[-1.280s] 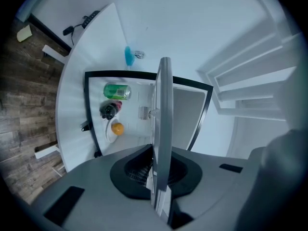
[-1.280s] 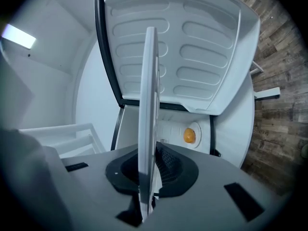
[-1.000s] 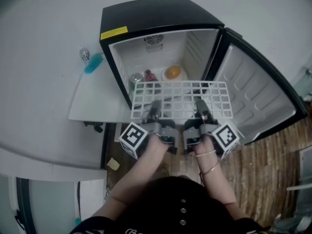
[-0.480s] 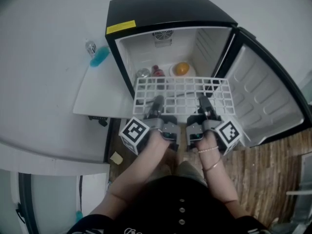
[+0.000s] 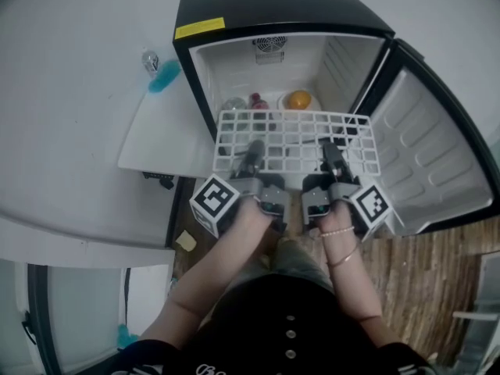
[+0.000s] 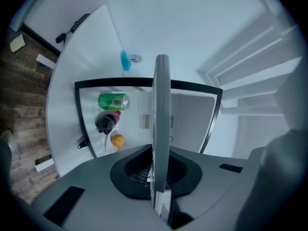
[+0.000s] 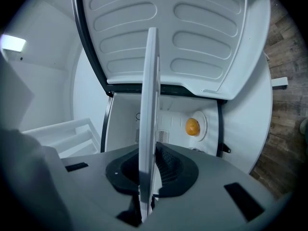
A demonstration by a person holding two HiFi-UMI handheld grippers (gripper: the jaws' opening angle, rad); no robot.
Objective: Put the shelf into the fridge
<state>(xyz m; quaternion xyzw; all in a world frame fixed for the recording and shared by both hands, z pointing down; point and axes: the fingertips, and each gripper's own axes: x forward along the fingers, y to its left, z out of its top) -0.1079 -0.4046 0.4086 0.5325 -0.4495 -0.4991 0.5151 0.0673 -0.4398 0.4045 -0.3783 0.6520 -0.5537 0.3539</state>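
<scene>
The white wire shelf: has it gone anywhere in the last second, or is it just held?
The shelf has edged slightly toward the open fridge, carried by the left gripper and right gripper. Both stay clamped on its near edge; the orange, bottle and can inside have not moved.

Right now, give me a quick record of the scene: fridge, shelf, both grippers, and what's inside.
Fridge: black, door open to the right
Shelf: white wire grid, held flat before the opening
Left gripper: shut on the shelf's near edge
Right gripper: shut on the shelf's near edge
Inside: orange, green can, dark bottle
</scene>
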